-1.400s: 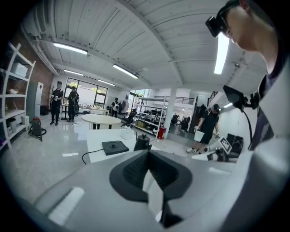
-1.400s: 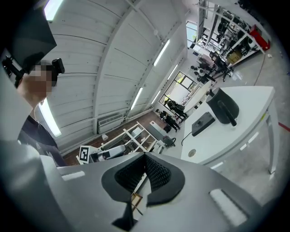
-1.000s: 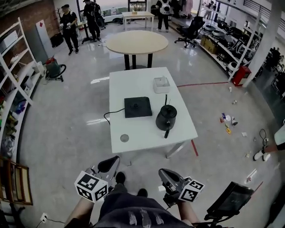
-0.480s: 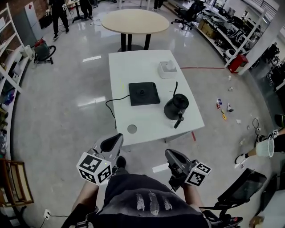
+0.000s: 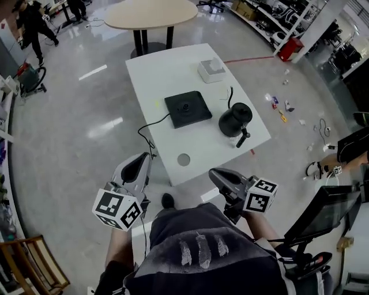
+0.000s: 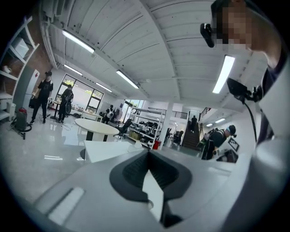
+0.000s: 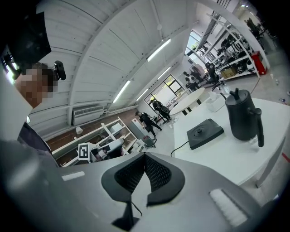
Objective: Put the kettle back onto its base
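We log: kettle [image 5: 234, 120] and base [image 5: 187, 109] black; table [image 5: 155, 63] white; round table [image 5: 151, 12] tan; left gripper [image 5: 143, 161] and right gripper [image 5: 218, 176] grey, with black-and-white square markers.

1. Ceiling strip lights [image 6: 225, 72] are shining brightly, evenly lighting everything.
2. The glossy floor [image 5: 63, 150] is throwing back pale glare patches.
3. Wide lenses are bending edges, corners are darkening, nearest foreground is blurring.
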